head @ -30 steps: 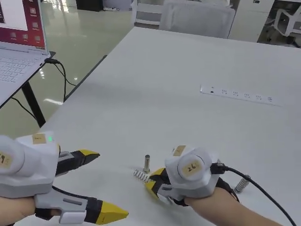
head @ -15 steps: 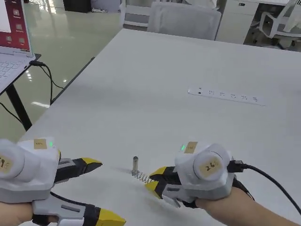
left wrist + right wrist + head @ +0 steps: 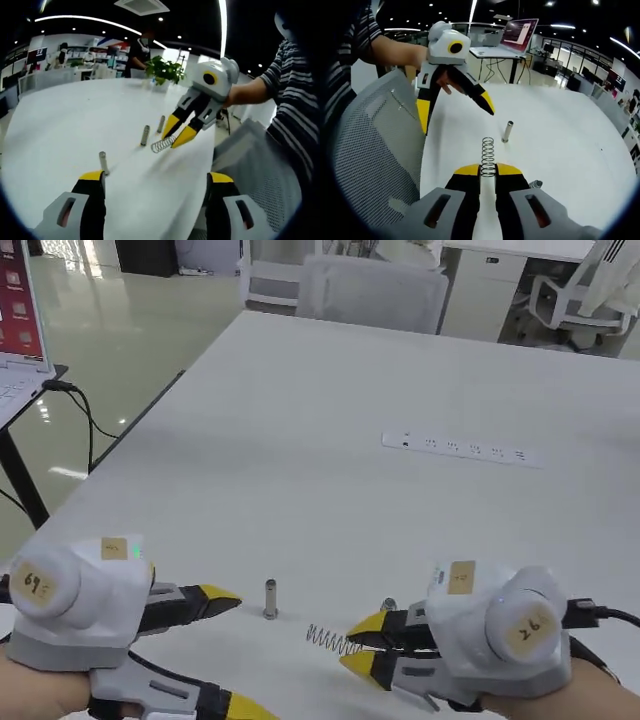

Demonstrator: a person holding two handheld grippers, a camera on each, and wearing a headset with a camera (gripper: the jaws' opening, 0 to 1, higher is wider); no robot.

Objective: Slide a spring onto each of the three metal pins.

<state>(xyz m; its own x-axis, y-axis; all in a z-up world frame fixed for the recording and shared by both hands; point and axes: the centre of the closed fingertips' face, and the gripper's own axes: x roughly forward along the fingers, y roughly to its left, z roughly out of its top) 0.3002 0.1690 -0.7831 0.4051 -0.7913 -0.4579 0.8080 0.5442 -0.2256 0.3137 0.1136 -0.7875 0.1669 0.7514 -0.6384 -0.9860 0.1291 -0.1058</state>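
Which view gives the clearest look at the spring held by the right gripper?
The right gripper view: the spring sits centred, its coils distinct, pinched at one end by the right gripper. The head view shows the spring thin and sideways. The left gripper view shows it small.

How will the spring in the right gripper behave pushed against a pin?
Probably bendy: the spring is thin open coil, held by one end in the right gripper, so it may sway. The slim upright pin might tip.
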